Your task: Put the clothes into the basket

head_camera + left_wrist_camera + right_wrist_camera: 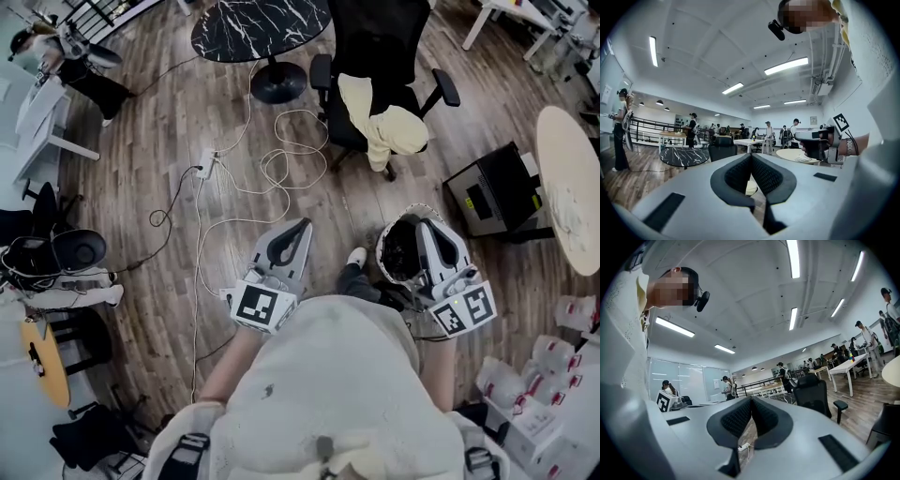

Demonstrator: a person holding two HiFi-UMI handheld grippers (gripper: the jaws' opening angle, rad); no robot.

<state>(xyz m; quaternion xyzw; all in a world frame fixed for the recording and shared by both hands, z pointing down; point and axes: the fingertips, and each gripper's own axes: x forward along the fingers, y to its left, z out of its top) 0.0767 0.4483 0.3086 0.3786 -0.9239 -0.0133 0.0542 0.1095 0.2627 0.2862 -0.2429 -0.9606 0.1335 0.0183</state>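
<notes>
- The one garment (386,124) I can pick out is soft, pale yellow and crumpled. It lies draped over the seat of a black office chair (375,47), and one limp end hangs off the front edge.
- The chair stands on a wood-plank floor (169,112), well apart from both grippers.
- Something white and rumpled (568,208) lies on a round pale worktop (561,141) at the right edge. The frame cuts it off, so I cannot tell whether it is clothing.
- The left gripper (300,227) is held close to the person's body. Its ribbed dark pads meet at the tip, with nothing between them.
- The right gripper (419,223) is alongside it. Its jaws are also closed together and empty.
- Thin white cables (277,169) loop across the floor from a power strip (204,167).
- A second round table (258,26), black with white marble veining, stands beyond the cables.
- A boxy black unit (492,192) sits beside the pale worktop.
</notes>
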